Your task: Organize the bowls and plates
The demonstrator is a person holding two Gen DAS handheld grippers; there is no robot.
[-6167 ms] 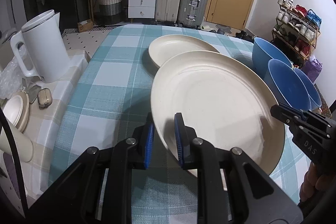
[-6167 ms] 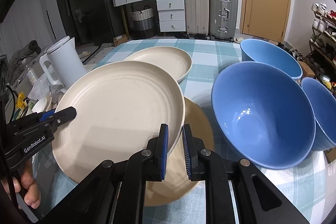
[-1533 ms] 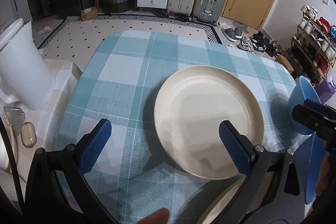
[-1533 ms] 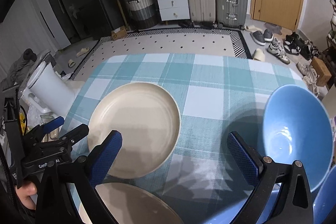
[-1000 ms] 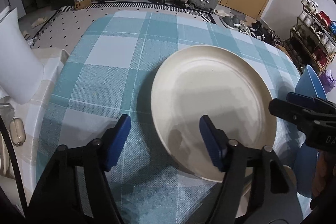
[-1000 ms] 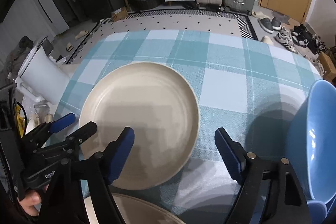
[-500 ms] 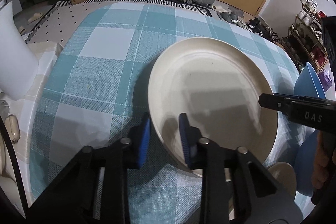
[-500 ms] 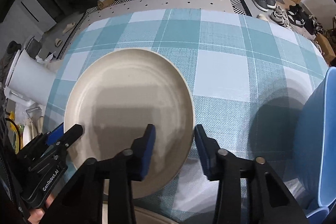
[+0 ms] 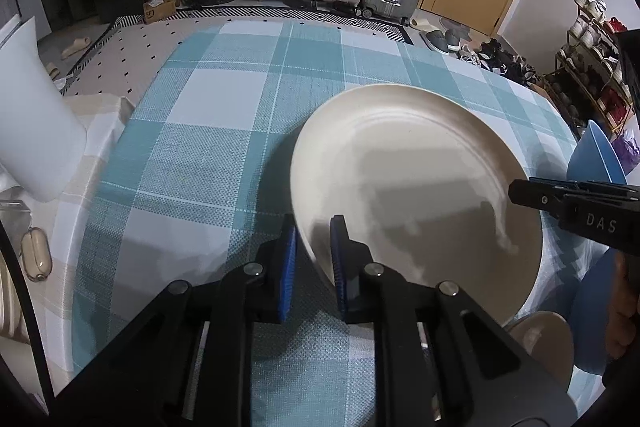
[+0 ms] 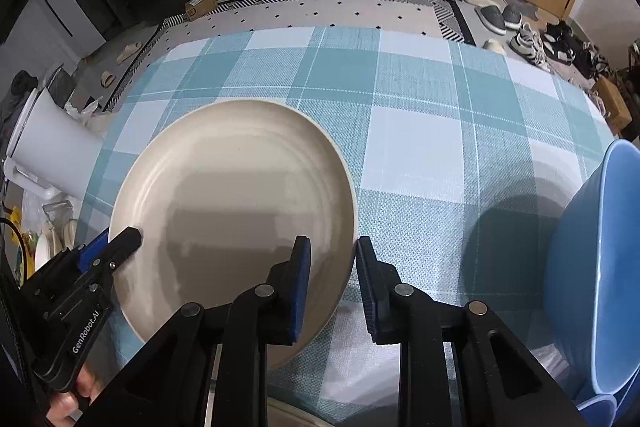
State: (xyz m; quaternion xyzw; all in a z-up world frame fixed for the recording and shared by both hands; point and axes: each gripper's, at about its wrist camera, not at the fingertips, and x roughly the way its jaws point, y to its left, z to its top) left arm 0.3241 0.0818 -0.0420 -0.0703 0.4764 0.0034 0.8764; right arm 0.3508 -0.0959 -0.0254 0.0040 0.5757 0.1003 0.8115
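Two handheld tongs close in on a cream plate (image 9: 416, 183) lying on the checked tablecloth (image 9: 224, 131). The left gripper (image 9: 312, 251) has its pads narrowed around the plate's near-left rim, seemingly pinching it, while the right gripper (image 10: 331, 267) straddles the opposite rim with a small gap left (not yet a firm hold, by the look of it). A second plate (image 9: 540, 339) peeks in at the near edge, beside blue bowls (image 10: 596, 267) on the right. Sorting appears partly done: this plate has yet to join its pile.
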